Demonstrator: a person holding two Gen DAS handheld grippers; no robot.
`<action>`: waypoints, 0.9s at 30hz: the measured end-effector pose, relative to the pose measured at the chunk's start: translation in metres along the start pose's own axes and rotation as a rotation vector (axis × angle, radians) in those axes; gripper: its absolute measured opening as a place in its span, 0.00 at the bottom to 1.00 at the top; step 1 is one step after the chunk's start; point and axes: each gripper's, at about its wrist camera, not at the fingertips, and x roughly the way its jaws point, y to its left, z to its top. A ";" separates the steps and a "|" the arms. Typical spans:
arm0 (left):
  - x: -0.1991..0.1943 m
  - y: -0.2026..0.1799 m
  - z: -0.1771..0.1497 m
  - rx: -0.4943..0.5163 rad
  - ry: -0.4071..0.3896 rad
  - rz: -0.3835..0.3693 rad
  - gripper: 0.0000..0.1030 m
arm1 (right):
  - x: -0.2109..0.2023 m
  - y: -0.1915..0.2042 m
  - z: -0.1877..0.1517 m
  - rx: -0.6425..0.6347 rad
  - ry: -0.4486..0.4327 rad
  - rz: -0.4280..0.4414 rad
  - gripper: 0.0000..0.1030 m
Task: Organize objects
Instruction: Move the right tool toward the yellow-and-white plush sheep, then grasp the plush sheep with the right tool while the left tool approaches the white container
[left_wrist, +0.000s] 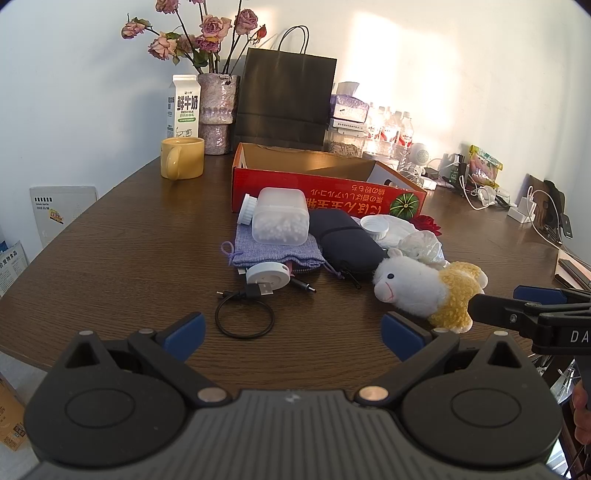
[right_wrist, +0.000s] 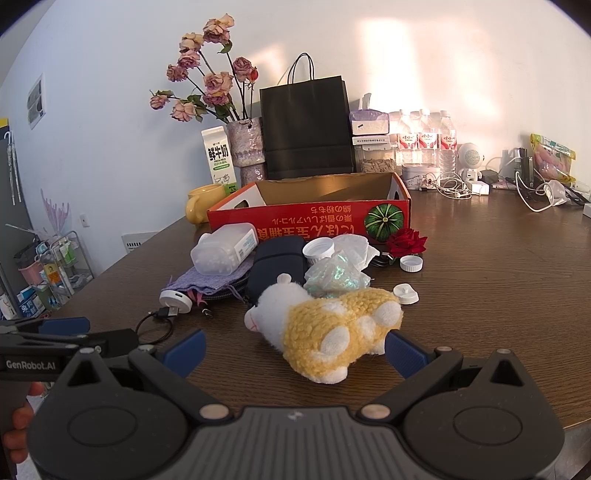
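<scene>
A white and yellow plush sheep (left_wrist: 424, 286) (right_wrist: 325, 325) lies on the brown table in front of an empty red cardboard box (left_wrist: 325, 192) (right_wrist: 310, 218). Between them sit a clear tub of cotton swabs (left_wrist: 280, 216) (right_wrist: 223, 249), a purple pouch (left_wrist: 273, 247), a dark case (left_wrist: 345, 242) (right_wrist: 275, 262), white lids and crinkled plastic (right_wrist: 334, 275). A black USB cable (left_wrist: 245, 314) lies nearest my left gripper (left_wrist: 293, 336), which is open and empty. My right gripper (right_wrist: 295, 349) is open just short of the sheep's rear, and shows in the left wrist view as right gripper fingers (left_wrist: 495, 308).
Along the back wall stand a yellow mug (left_wrist: 181, 158), a milk carton (left_wrist: 183, 107), a vase of dried roses (left_wrist: 218, 110), a black paper bag (left_wrist: 286, 99), water bottles (right_wrist: 424, 140) and tangled chargers (right_wrist: 532, 188). A red rose (right_wrist: 406, 240) and loose caps lie right of the box.
</scene>
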 end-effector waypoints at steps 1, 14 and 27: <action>0.000 0.000 0.000 0.000 0.000 0.000 1.00 | 0.000 0.000 0.000 0.000 0.000 0.000 1.00; 0.008 0.003 -0.004 0.001 0.018 0.004 1.00 | 0.008 -0.007 0.001 -0.025 -0.006 -0.045 1.00; 0.041 0.010 0.008 -0.004 0.057 0.051 1.00 | 0.035 -0.039 0.007 -0.121 -0.018 -0.013 1.00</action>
